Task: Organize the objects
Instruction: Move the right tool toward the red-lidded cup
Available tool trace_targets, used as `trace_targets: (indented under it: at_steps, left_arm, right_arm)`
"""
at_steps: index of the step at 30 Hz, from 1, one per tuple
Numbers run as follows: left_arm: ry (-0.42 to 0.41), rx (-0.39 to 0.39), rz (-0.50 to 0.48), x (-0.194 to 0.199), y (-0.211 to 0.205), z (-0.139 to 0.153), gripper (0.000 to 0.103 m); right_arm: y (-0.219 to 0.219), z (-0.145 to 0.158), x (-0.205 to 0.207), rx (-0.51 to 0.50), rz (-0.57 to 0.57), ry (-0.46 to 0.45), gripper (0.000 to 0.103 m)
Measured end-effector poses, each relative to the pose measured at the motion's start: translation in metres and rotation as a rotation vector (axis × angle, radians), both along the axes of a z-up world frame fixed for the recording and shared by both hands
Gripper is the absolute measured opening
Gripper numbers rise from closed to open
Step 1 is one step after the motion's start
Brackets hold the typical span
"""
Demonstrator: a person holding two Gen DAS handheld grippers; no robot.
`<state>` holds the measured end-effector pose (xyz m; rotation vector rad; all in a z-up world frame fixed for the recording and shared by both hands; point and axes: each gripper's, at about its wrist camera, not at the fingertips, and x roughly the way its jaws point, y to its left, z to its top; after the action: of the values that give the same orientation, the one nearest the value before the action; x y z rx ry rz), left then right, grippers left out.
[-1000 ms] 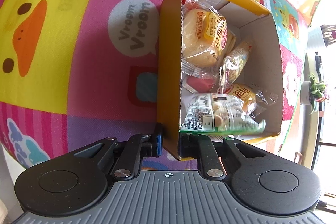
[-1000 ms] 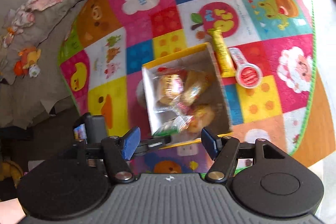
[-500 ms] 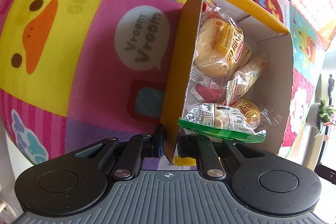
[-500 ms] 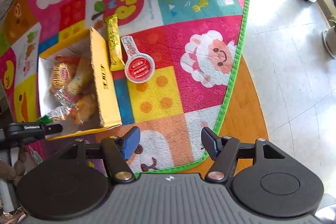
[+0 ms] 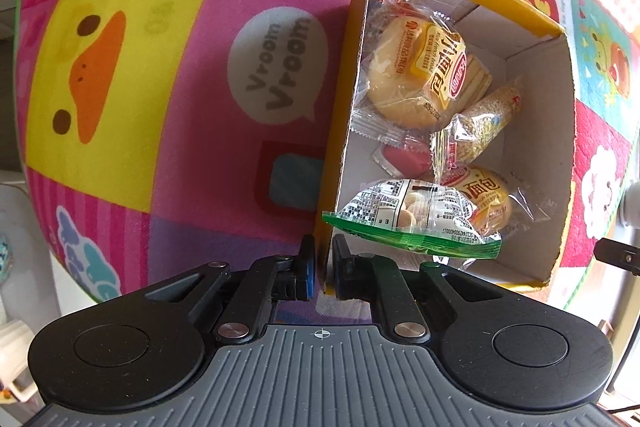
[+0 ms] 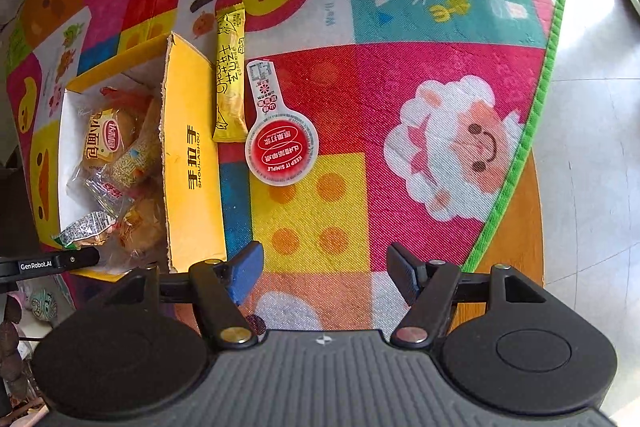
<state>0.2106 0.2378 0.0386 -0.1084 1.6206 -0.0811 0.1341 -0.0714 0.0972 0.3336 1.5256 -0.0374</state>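
We work over a bright patchwork mat [image 6: 400, 75] on the floor, with bare grey tiles beyond its green edge. Furthest left of the right gripper [image 6: 324, 277] sits the box [image 6: 194, 155], its yellow wall facing us and wrapped snacks already inside. The left gripper [image 5: 324, 273] has its jaws pinched tight on the box's near wall, cardboard between the pads, steadying it.

Just right of the box, ahead of our right gripper and a little to its left, lies the yellow stick [image 6: 231, 79]. Its long axis runs away from us, nearly parallel to the box wall and just beside it. Touching its right side is the red cup [image 6: 280, 147], its tab pointing away too.

Our right gripper points steeply down with jaws about half open, nothing between them; they have just been opening. We judge this hand the nearer one for both loose items. The stick's length lies across the jaw opening, so a straight reach forward should suit.
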Motion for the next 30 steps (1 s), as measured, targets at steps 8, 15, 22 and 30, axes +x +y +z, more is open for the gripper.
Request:
trace_targets:
  at_steps: [8, 15, 22, 30]
  left_arm:
    - [-0.016, 0.016, 0.069, -0.007, 0.000, 0.000, 0.011]
    - [-0.056, 0.034, 0.028, -0.022, 0.003, 0.010, 0.011]
    - [-0.060, 0.021, 0.014, -0.025, 0.002, 0.012, 0.011]
    - [-0.067, -0.002, -0.001, -0.022, 0.006, 0.007, 0.011]
  right_arm:
    - [-0.017, -0.034, 0.011, -0.020, 0.046, 0.068, 0.071]
    - [-0.022, -0.077, 0.005, -0.084, 0.066, 0.152, 0.071]
    - [0.008, -0.088, -0.007, -0.149, 0.119, 0.087, 0.103]
    - [0.009, -0.041, 0.002, -0.134, 0.121, -0.048, 0.090]
